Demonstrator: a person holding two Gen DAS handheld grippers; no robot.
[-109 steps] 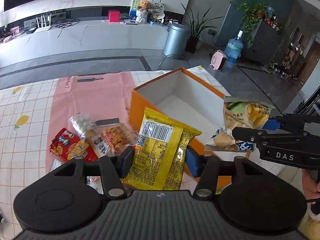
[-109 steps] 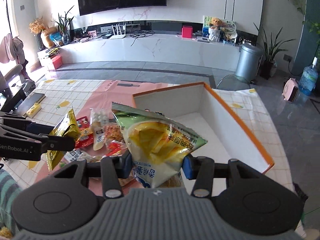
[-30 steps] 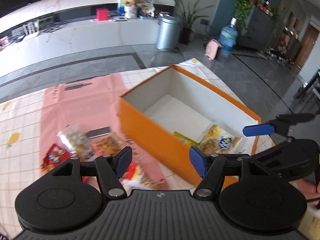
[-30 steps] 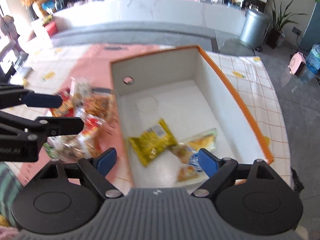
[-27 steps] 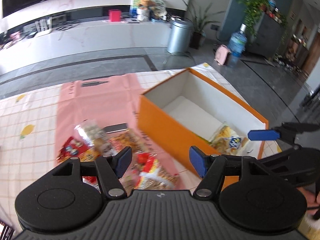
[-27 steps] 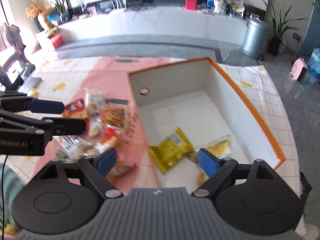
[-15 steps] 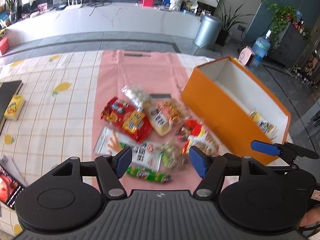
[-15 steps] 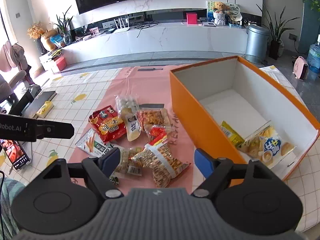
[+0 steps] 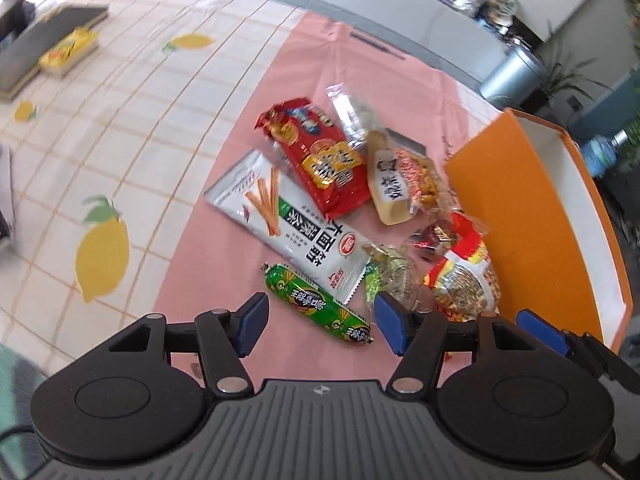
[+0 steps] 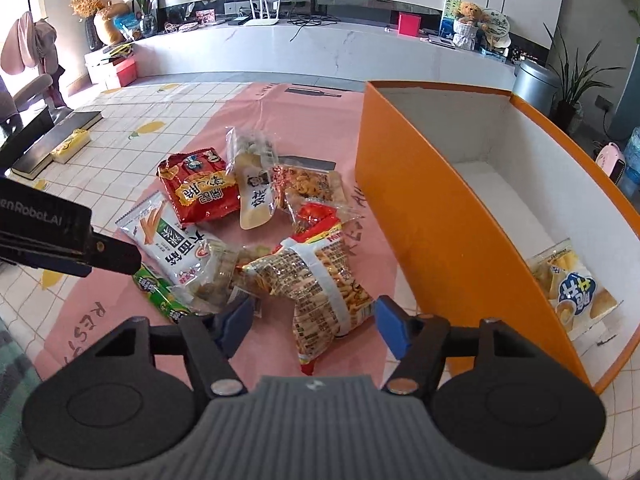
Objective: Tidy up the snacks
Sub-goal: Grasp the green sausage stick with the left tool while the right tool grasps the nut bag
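Several snack packets lie on the pink mat (image 9: 320,80) beside the orange box (image 9: 516,216). My left gripper (image 9: 318,322) is open and empty, low over a green sausage stick (image 9: 320,306). Beyond it lie a white breadstick packet (image 9: 288,220) and a red cracker packet (image 9: 320,160). My right gripper (image 10: 316,322) is open and empty, with a clear peanut snack bag (image 10: 324,280) between its jaws. The orange box (image 10: 420,208) holds a yellow chip packet (image 10: 572,288). The left gripper's arm (image 10: 60,236) shows at the left of the right wrist view.
The table has a white lemon-print cloth (image 9: 120,128). A dark book and a yellow box (image 10: 72,142) lie at its far left. The box wall stands close to my right gripper's right jaw. Beyond the table are a white counter and a bin (image 10: 534,80).
Both grippers let go of their packets into the box, then swung left and down to the snack pile. The left gripper has dropped lower over the sausage stick; the right one has closed in on the peanut bag.
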